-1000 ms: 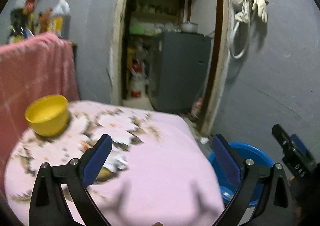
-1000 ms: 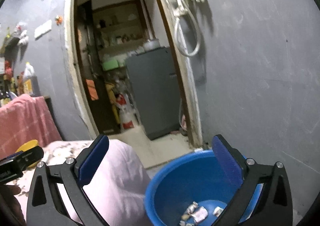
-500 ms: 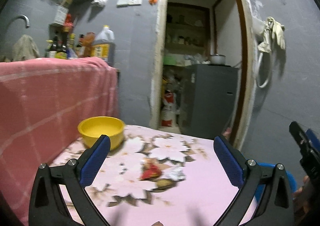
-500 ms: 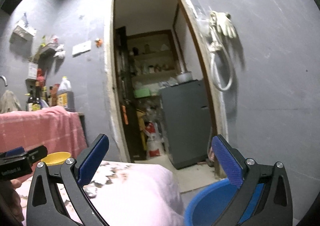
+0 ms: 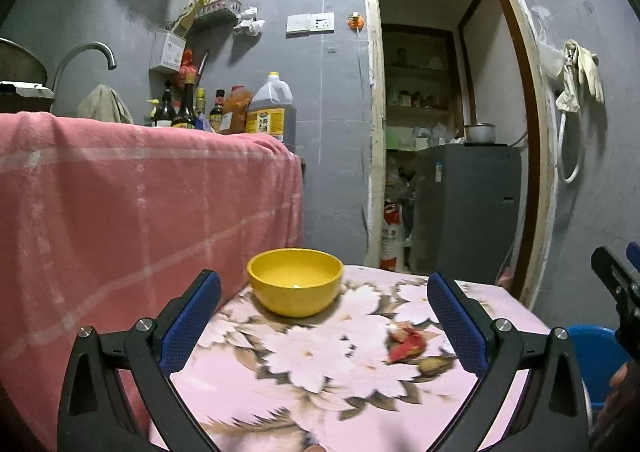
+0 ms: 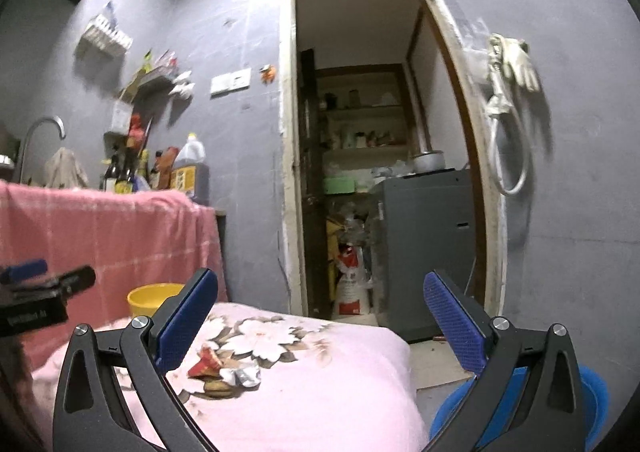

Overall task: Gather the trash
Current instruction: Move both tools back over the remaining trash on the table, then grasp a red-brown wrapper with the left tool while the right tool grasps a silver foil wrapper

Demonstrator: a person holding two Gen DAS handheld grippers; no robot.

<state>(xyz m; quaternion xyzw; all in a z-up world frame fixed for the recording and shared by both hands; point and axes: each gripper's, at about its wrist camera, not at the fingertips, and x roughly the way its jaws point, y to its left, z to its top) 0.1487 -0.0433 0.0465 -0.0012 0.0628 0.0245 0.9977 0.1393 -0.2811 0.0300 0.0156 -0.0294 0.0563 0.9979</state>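
Observation:
A red wrapper [image 5: 408,344] and a brown scrap [image 5: 433,365] lie on the pink flowered table [image 5: 320,392]. From the right wrist the same red wrapper [image 6: 206,362] sits beside a crumpled silver piece [image 6: 245,375] and a brown scrap [image 6: 219,388]. My left gripper [image 5: 324,328] is open above the table, nothing between its fingers. My right gripper [image 6: 320,326] is open too, held over the table's right end. The blue tub [image 6: 592,396] stands on the floor at the right, showing as a blue tub [image 5: 594,360] in the left wrist view too.
A yellow bowl [image 5: 295,280] stands at the table's far left, next to a pink cloth [image 5: 132,212] draped over a counter with bottles [image 5: 224,108]. An open doorway [image 5: 448,132] with a grey cabinet [image 5: 464,212] lies straight ahead. Rubber gloves [image 6: 514,60] hang on the wall.
Both grippers have tilted upward and swung left, away from the blue tub. The bowl and the wrappers now sit nearer the middle of the views. Both grippers stayed open.

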